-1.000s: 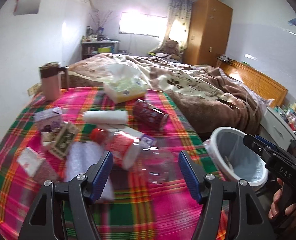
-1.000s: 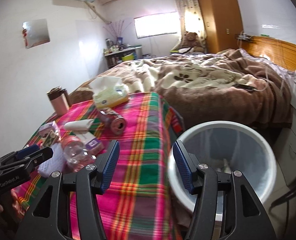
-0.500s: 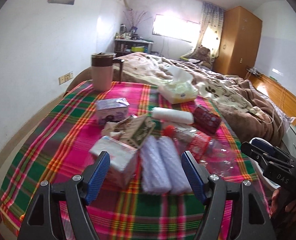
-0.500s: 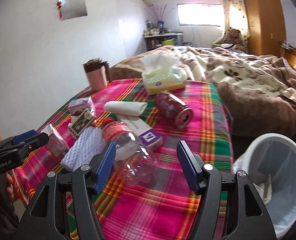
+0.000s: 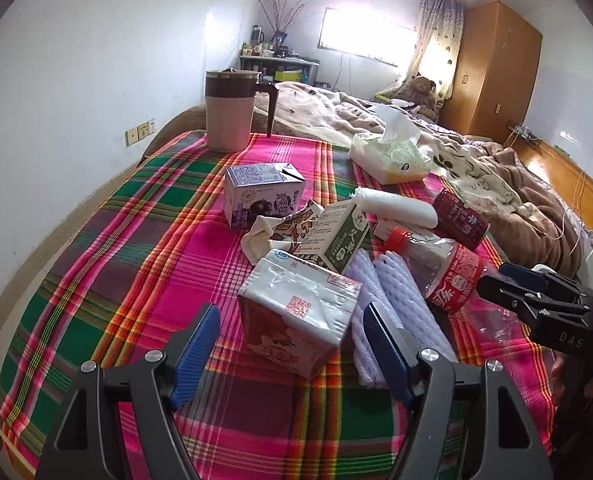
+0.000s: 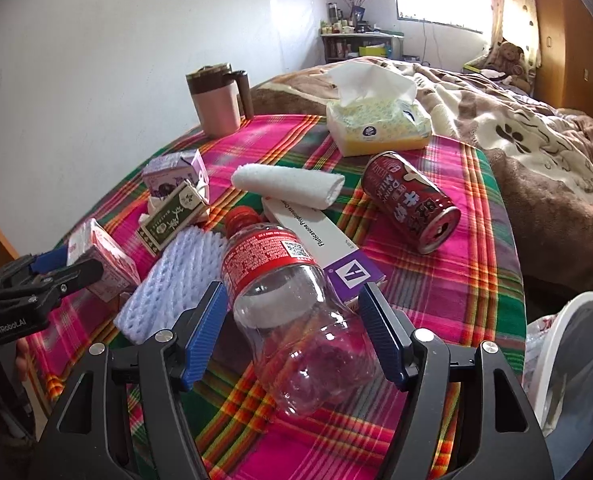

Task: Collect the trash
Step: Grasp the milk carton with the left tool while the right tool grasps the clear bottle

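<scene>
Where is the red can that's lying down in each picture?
Left wrist view: the red can lies on its side at the right, beyond the plastic bottle and right of the rolled white towel.
Right wrist view: the red can lies right of centre, its open end toward the camera, below the tissue pack.
Shared landmark: the pink mug at the far edge of the plaid cloth.

"Fluticasone Propionate" ran along the white box (image 6: 318,240); "GenRobot.AI" was on the left gripper (image 6: 62,270), "DAS" on the right gripper (image 5: 536,300) (carton (image 5: 296,312) showed "SIG", "35").
</scene>
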Motion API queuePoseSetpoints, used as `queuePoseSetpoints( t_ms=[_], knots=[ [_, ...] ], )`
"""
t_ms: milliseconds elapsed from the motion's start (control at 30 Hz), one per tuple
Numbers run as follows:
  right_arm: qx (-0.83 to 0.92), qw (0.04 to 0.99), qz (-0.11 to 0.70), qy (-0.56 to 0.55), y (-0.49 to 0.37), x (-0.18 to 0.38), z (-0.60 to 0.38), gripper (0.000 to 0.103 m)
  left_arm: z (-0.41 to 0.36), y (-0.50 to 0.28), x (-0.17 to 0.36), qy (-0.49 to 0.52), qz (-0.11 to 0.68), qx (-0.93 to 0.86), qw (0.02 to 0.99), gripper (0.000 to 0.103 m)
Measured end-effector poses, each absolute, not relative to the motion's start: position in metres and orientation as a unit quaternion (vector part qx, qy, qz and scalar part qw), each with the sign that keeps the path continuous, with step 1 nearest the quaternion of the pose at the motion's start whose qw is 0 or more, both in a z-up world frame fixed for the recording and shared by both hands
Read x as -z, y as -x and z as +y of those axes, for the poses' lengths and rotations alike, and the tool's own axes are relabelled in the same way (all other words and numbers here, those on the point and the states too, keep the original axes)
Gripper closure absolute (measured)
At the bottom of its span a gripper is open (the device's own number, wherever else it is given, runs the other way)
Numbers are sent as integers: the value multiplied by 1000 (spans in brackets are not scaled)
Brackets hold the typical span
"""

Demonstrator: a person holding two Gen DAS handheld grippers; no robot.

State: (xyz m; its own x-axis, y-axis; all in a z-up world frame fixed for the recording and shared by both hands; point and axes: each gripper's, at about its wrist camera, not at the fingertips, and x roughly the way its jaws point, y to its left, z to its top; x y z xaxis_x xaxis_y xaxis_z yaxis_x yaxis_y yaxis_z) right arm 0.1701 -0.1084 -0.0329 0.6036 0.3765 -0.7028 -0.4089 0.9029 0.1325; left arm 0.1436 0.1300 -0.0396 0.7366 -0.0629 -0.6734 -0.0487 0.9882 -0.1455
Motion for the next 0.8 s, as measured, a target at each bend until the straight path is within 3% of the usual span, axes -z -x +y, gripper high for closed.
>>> queuePoseSetpoints(
  t_ms=[433, 800],
  knots=[
    [-245, 858, 442, 90, -179, 47, -81, 33, 134, -169, 54, 63, 386, 5, 920, 29],
    [-238, 858, 453, 41, -185, 50, -82, 33, 133, -172, 56, 70, 384, 7, 921, 29]
  ],
)
